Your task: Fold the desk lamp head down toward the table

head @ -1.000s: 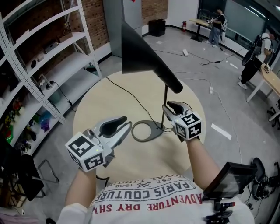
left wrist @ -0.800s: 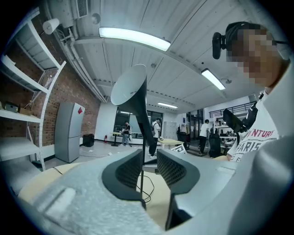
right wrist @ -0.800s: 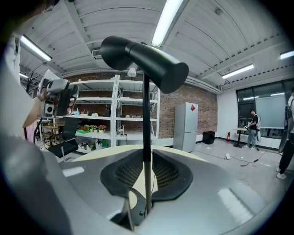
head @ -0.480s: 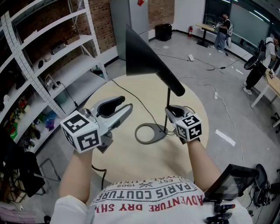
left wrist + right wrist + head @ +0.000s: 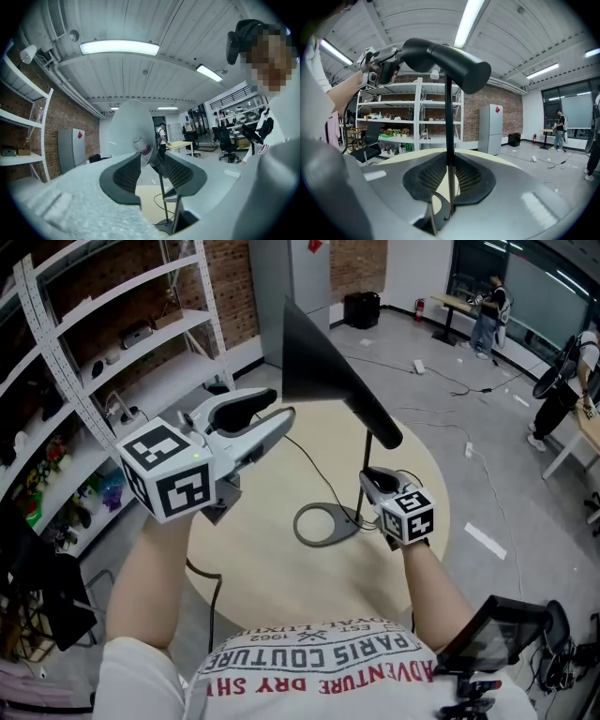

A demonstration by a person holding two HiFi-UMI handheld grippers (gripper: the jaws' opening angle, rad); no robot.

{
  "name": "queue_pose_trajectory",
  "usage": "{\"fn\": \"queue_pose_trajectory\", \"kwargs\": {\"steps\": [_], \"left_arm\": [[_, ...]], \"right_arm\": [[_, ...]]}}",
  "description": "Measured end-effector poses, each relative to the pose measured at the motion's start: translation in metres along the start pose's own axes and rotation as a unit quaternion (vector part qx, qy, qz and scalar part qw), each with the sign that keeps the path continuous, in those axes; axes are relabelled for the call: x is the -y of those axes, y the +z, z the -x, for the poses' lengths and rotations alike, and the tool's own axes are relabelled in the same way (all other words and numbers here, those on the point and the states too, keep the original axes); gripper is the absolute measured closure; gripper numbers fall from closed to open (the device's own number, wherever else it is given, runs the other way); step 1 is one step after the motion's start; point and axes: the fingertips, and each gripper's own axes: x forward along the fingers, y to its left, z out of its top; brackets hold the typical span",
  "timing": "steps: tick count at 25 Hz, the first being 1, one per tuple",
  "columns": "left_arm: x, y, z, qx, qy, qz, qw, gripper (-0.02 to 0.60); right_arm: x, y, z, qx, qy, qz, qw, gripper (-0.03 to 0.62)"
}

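While clamping thin black lamp stem (image 5: pixel 366 451) in right gripper (image 5: pixel 373 479), jaws just closed narrow, holding left gripper (image 5: pixel 277 409) near black conical lamp head (image 5: pixel 314 357), jaws just opened wide, empty.

A round tan table (image 5: pixel 262 563) bears the desk lamp base (image 5: pixel 349 521).

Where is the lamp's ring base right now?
In the head view the lamp base lies on the round table, just left of the right gripper, whose jaws have just closed on the pole rising from it.
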Motion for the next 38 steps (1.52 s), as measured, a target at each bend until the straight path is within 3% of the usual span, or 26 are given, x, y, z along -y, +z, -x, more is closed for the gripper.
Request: {"fn": "queue_pose_trajectory", "kwargs": {"steps": [4, 6, 14, 29, 34, 38], "left_arm": [[-0.001, 0.002, -0.005, -0.009, -0.012, -0.023, 0.9996, 0.438], [-0.001, 0.001, -0.006, -0.011, -0.011, -0.031, 0.9994, 0.527], [0.003, 0.005, -0.011, -0.019, -0.009, -0.067, 0.9976, 0.554], [-0.002, -0.015, -0.005, -0.018, -0.014, -0.045, 0.9987, 0.561], [-0.013, -0.022, 0.012, -0.018, 0.014, -0.04, 0.9989, 0.563], [-0.005, -0.025, 0.005, -0.013, 0.008, -0.034, 0.9993, 0.563]], "right_arm": [[-0.004, -0.003, -0.004, -0.003, 0.003, 0.0, 1.0, 0.542], [-0.005, -0.005, -0.006, -0.004, 0.005, -0.002, 1.0, 0.542], [-0.003, -0.006, -0.005, -0.004, 0.017, -0.001, 1.0, 0.542], [0.001, -0.007, -0.003, -0.003, 0.014, -0.004, 1.0, 0.542], [-0.011, -0.001, -0.024, 0.002, 0.033, 0.002, 0.999, 0.542], [-0.005, -0.006, -0.011, -0.003, 0.026, 0.0, 1.0, 0.542]]}}
